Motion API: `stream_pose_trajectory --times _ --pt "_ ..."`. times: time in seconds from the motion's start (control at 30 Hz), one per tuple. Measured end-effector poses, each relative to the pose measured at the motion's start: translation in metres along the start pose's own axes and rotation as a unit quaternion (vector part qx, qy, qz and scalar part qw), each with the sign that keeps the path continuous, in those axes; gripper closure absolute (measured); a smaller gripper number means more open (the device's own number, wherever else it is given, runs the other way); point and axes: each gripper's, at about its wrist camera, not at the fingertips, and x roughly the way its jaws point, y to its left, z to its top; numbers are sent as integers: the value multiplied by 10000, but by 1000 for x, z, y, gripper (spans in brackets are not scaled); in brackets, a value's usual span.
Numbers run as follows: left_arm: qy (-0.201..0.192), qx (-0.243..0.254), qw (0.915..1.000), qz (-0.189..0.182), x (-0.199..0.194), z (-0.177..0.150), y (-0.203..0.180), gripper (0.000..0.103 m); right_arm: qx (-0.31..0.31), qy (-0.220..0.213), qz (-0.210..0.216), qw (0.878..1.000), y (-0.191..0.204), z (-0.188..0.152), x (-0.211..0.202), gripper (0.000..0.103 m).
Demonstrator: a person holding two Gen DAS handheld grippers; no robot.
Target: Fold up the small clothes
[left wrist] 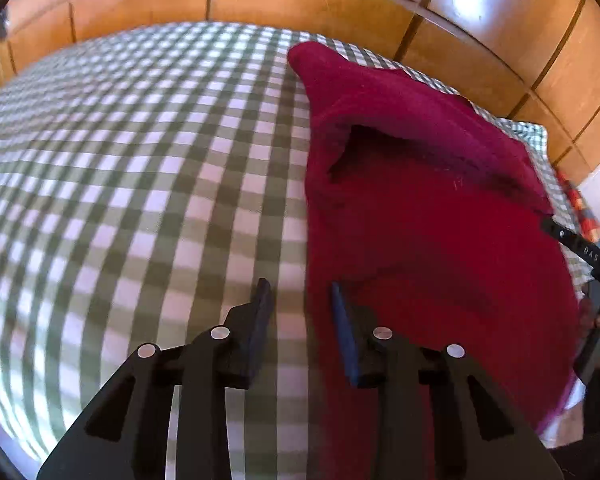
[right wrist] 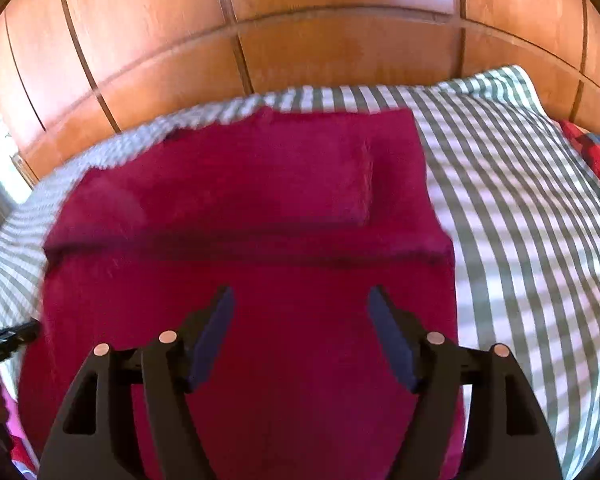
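1. A dark red knitted garment (right wrist: 252, 216) is laid flat on a bed covered by a green-and-white checked sheet (left wrist: 140, 160). One part is already turned over the rest, so a fold line is seen across its middle.
2. The left gripper (left wrist: 302, 300) is held above the left border of the garment. Its jaws stand a little apart and nothing is between them; one finger is over the sheet, the other over the red cloth. It is probably placed there so that this border can be taken next.
3. The right gripper (right wrist: 302, 308) is held over the near half of the garment with its jaws wide apart. No cloth is pinched.
4. The sharp blur suggests that both hands are in motion.
5. No container is seen; behind the bed only wooden wardrobe doors (right wrist: 300, 40) are visible.
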Motion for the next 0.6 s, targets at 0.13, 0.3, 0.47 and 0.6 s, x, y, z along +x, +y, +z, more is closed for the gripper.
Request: stream_pose_trajectory --times 0.13,0.3,0.47,0.6 --pt "-99 -35 9976 691 -9 -11 -1 90 111 -235 49 9997 -12 -18 3 31" --pt "-401 -81 9973 603 -38 -22 -2 90 -8 -244 -79 9997 -6 -18 4 29" --pt "-875 89 9936 715 -75 -29 -15 90 33 -249 -128 9996 -7 -18 2 28" --pt "-1119 246 9904 771 -93 -30 -23 90 68 -235 -190 9995 -6 -19 0 27"
